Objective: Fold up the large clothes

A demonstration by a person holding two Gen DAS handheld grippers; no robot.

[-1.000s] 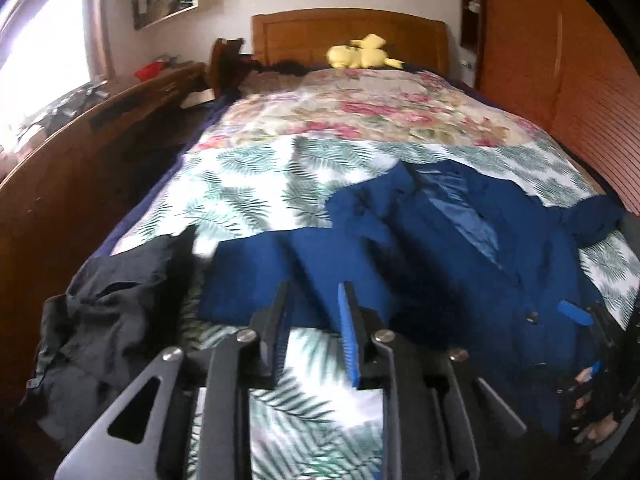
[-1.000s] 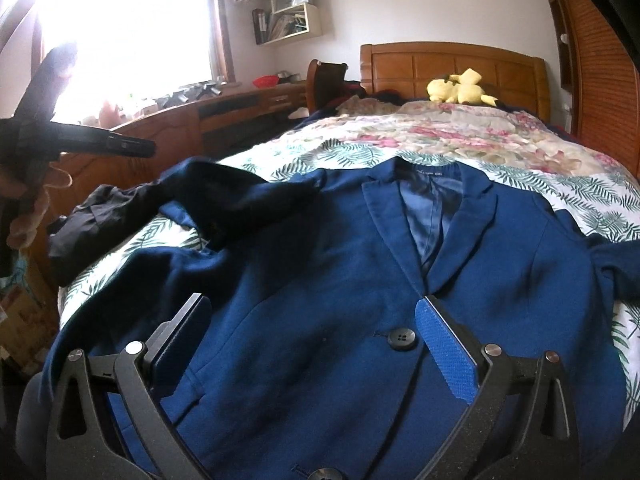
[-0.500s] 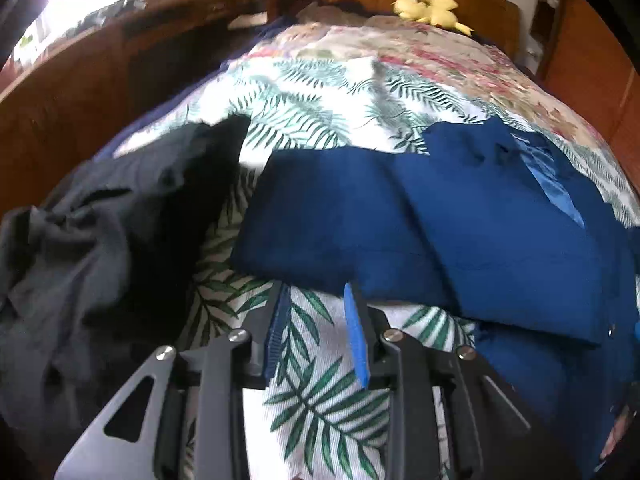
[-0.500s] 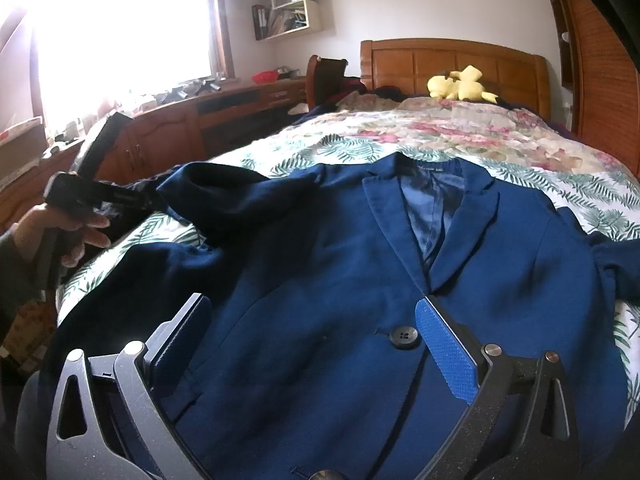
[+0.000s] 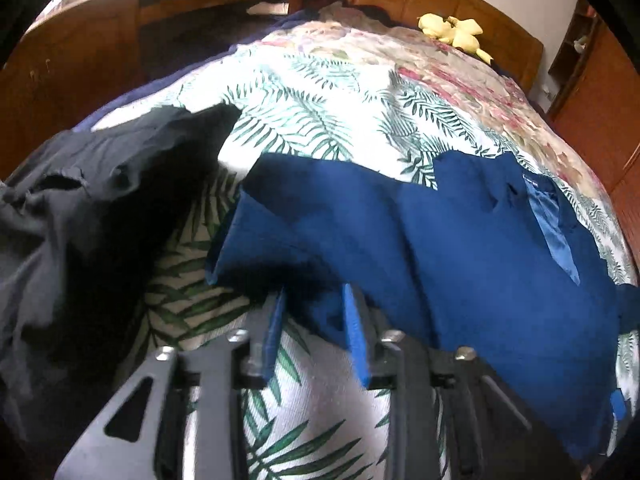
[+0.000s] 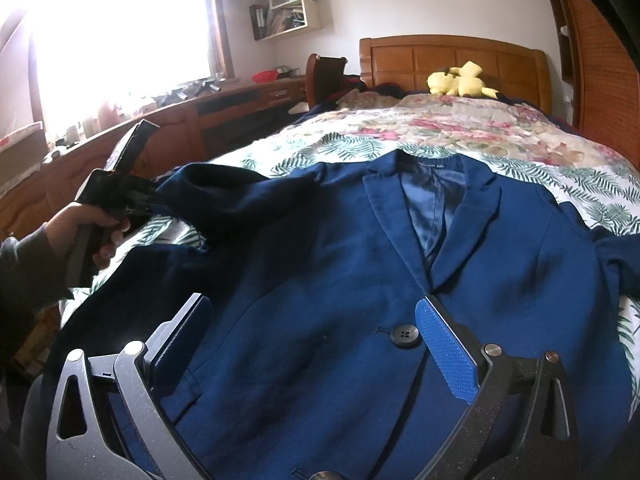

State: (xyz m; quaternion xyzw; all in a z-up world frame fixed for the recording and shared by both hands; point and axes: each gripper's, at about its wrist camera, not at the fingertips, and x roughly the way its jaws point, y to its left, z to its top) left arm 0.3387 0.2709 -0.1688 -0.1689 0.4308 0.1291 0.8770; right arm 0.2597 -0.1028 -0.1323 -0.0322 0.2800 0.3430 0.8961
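A dark blue jacket (image 6: pixel 320 264) lies face up on the bed, lapels towards the headboard. Its sleeve (image 5: pixel 304 220) stretches out to the left across the leaf-print cover. My left gripper (image 5: pixel 314 296) is down at the sleeve's near edge. Its jaws are closing, a fold of the sleeve stands between the blue pads (image 5: pixel 354 332), and a gap still shows. In the right wrist view a hand (image 6: pixel 92 232) holds that gripper at the sleeve (image 6: pixel 224 192). My right gripper (image 6: pixel 314 300) hangs wide open just over the jacket's front, beside a black button (image 6: pixel 405 335).
A crumpled black garment (image 5: pixel 80 220) lies at the bed's left edge next to the sleeve. A yellow plush toy (image 6: pixel 460 80) sits by the wooden headboard (image 6: pixel 452 54). A wooden desk (image 6: pixel 224 108) runs along the left, a wardrobe (image 6: pixel 600 80) on the right.
My left gripper has dropped and come forward to the sleeve's near edge, and the sleeve fold now lies between its jaws. The right gripper has kept still.
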